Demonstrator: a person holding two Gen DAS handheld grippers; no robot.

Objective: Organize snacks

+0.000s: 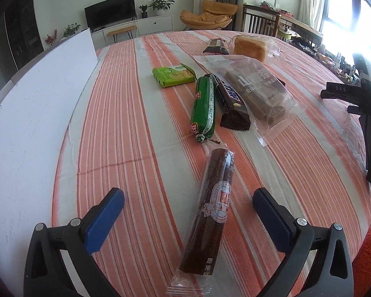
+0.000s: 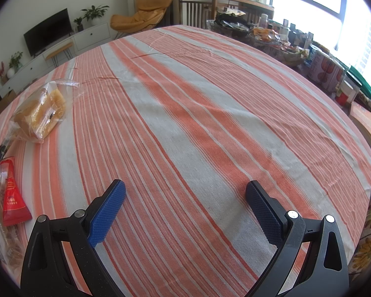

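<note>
Left tongs (image 1: 188, 210) wide, straddling glossy brown cylindrical snack (image 1: 210, 212); right tongs (image 2: 184, 204) wide over woven striped cloth (image 2: 185, 99).

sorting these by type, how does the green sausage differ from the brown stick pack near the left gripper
The green sausage has an opaque green skin with crimped ends; the brown stick pack sits in a clear wrapper. The green one lies farther away beside the dark chocolate bar; the brown one lies between the left gripper's open jaws, untouched. Both lie flat on the striped cloth.

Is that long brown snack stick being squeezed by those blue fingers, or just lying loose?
Lying loose. The brown stick lies flat on the cloth, and the left gripper's fingers stand wide apart on either side without touching it.
</note>
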